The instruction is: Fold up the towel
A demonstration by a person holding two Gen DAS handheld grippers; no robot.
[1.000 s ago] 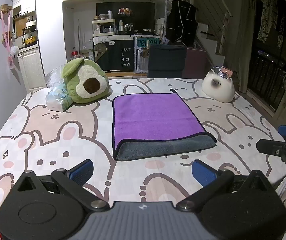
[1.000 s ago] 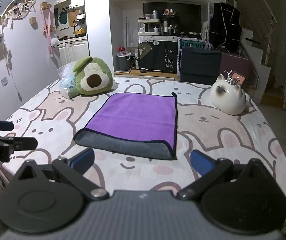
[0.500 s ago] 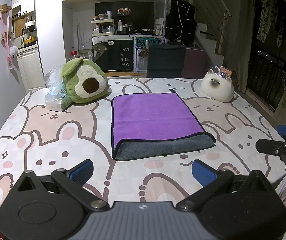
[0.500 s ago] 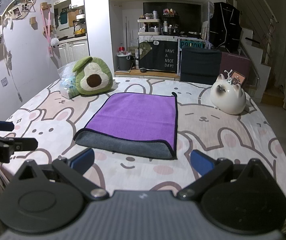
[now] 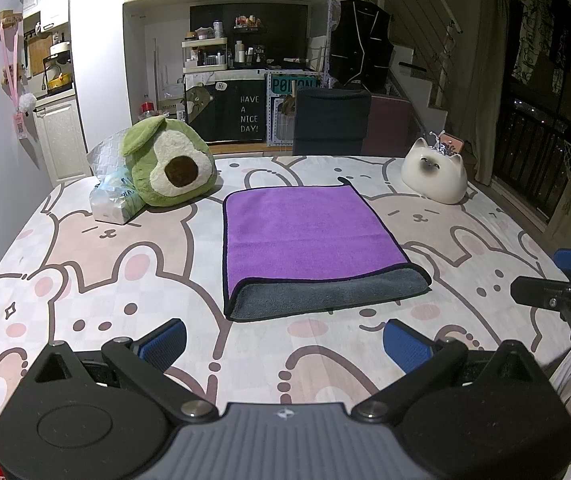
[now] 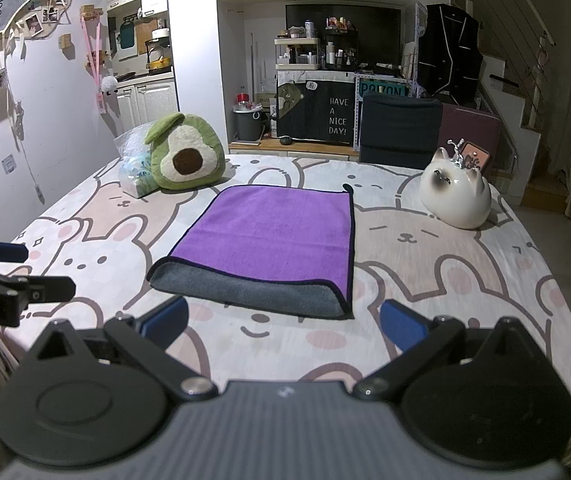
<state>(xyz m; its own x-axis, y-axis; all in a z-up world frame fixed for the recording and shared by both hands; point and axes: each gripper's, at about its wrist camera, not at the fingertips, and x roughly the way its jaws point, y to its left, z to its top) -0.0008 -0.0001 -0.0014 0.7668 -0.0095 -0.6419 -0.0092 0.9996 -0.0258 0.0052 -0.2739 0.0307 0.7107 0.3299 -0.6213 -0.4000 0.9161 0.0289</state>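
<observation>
A purple towel (image 5: 309, 232) with a grey underside lies folded flat in the middle of the table; its grey folded edge faces me. It also shows in the right wrist view (image 6: 273, 236). My left gripper (image 5: 285, 346) is open and empty, a short way in front of the towel's near edge. My right gripper (image 6: 283, 324) is open and empty, just in front of the same edge. Each gripper shows at the side of the other's view: the right one (image 5: 565, 288), the left one (image 6: 9, 276).
The table wears a rabbit-print cloth (image 5: 125, 280). An avocado plush (image 5: 169, 168) and a plastic bag (image 5: 113, 200) sit at the back left. A white cat figure (image 5: 435, 174) sits at the back right. A dark chair (image 5: 331, 120) stands behind the table.
Hardly anything has moved. Both grippers stay open in front of the towel, with only a slight drift of the views.
</observation>
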